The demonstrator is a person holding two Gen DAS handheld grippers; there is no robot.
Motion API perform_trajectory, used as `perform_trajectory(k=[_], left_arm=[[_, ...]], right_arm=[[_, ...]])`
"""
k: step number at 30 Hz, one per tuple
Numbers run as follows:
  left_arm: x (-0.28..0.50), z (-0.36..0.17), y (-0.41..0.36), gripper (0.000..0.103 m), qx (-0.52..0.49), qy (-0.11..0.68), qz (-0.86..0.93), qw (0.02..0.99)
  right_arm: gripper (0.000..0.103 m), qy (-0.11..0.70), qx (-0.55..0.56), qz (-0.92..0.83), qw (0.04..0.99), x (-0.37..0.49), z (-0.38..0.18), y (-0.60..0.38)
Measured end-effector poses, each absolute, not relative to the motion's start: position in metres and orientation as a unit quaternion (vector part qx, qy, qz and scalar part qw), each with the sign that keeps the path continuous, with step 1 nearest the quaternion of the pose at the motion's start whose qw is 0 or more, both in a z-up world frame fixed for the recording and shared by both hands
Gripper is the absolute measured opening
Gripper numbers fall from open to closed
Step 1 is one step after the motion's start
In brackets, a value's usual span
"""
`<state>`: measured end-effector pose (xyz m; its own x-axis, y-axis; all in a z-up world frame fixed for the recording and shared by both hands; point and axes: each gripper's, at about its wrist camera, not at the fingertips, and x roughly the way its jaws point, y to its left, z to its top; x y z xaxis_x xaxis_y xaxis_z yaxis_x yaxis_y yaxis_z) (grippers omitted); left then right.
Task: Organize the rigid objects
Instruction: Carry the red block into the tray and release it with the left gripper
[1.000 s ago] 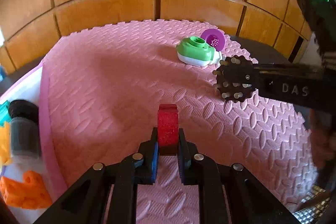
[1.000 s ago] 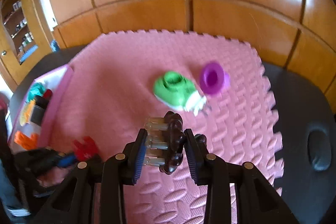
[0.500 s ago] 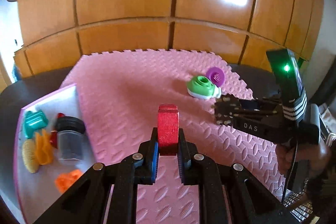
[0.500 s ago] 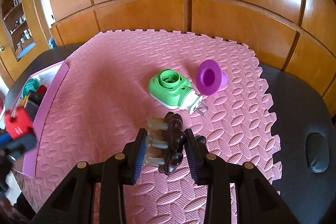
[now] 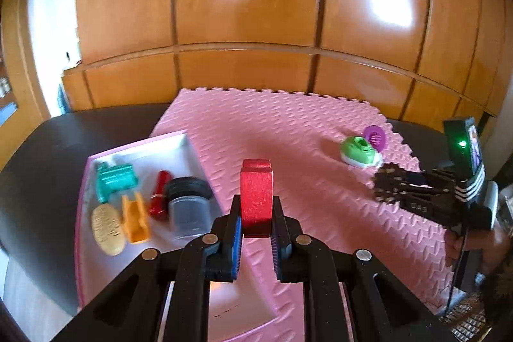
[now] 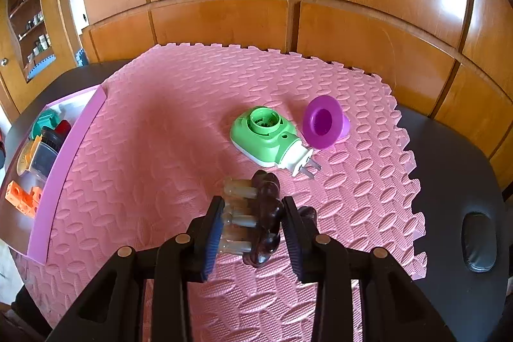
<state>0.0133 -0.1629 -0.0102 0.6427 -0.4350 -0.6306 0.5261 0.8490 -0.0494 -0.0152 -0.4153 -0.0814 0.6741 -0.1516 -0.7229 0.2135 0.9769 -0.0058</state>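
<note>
Jaws, red block [image 5: 256, 197] clamped, now nearer pink tray [image 5: 84, 181].

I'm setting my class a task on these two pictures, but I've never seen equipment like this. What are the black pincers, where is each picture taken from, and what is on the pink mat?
No robot here: a person holds a two-finger gripper in each hand, and each has a wide-angle camera looking along its fingers. One picture comes from the left gripper, which is clamped on a red block. The other comes from the right gripper, clamped on a dark brown knob with pale pegs. On the pink foam mat lie a green plug-in device and a purple funnel-shaped piece. Beside the mat, a pink-edged tray already holds several small objects.
</note>
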Motion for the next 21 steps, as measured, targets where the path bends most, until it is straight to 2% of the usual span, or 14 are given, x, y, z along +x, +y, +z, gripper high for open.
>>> perform_trajectory(k=[15,21], left_arm=[[0.05,-0.035,-0.039,0.015,-0.019,0.395,-0.17,0.903],[0.062,-0.06,-0.028,0.015,-0.043,0.435,-0.162,0.884]], right_arm=[[0.036,0.392,0.022,-0.102,0.914,-0.015,-0.08,-0.411],[0.036,0.392,0.021,-0.1,0.914,-0.015,-0.08,-0.411]])
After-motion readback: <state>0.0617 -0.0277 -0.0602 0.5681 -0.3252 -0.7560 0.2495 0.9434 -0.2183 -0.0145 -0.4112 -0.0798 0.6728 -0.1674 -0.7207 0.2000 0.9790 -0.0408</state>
